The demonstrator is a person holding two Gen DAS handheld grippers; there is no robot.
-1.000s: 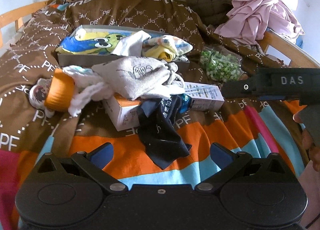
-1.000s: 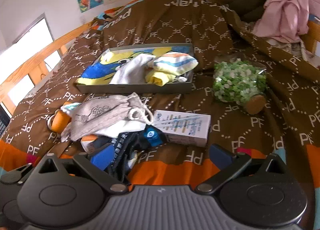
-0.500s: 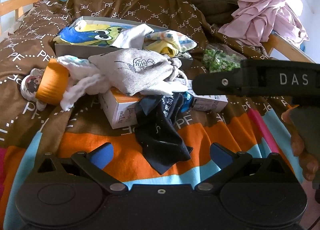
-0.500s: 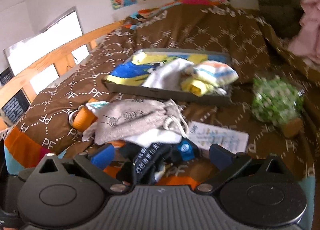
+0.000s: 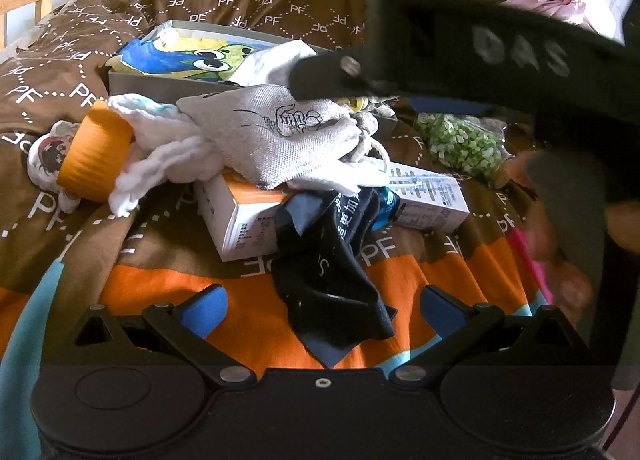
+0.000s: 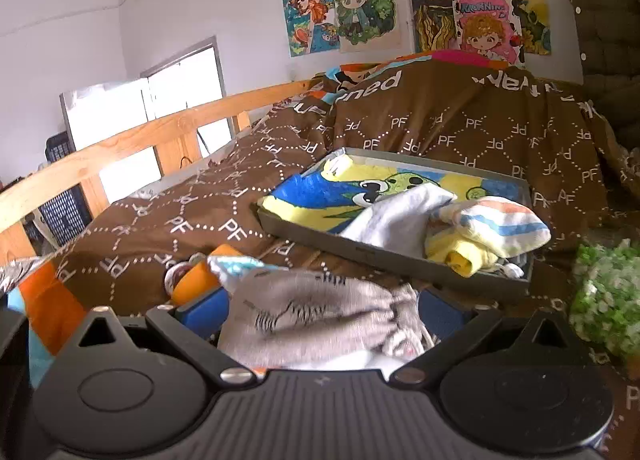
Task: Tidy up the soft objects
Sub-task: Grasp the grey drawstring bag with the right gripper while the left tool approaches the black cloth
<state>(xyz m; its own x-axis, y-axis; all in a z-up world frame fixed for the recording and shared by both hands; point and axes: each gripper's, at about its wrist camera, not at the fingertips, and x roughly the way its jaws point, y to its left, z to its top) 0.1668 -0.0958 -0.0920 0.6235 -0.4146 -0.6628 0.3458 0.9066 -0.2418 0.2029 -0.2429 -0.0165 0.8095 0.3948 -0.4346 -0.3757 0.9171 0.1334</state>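
Observation:
A pile of soft things lies on the bed. In it are a grey drawstring pouch (image 5: 280, 139), a white cloth (image 5: 160, 147) and a dark sock (image 5: 332, 260) draped over two boxes. My left gripper (image 5: 322, 312) is open just before the sock's lower end. My right gripper (image 6: 320, 316) is open low over the grey pouch (image 6: 316, 320), which lies between its blue pads (image 6: 204, 314). In the left wrist view the right gripper (image 5: 480, 55) reaches in from the right above the pouch. Behind stands a grey tray (image 6: 400, 260) holding a cartoon towel (image 6: 320, 195) and folded cloths (image 6: 500, 223).
An orange-capped item (image 5: 96, 151) lies left of the pile. An orange-and-white box (image 5: 244, 215) and a white box (image 5: 428, 195) sit under the cloths. A bag of green bits (image 6: 604, 308) lies at the right. A wooden bed rail (image 6: 120, 147) runs along the left.
My right gripper has swung left and forward, coming down over the grey pouch. In the left wrist view it now covers the upper right. My left gripper has edged closer to the pile.

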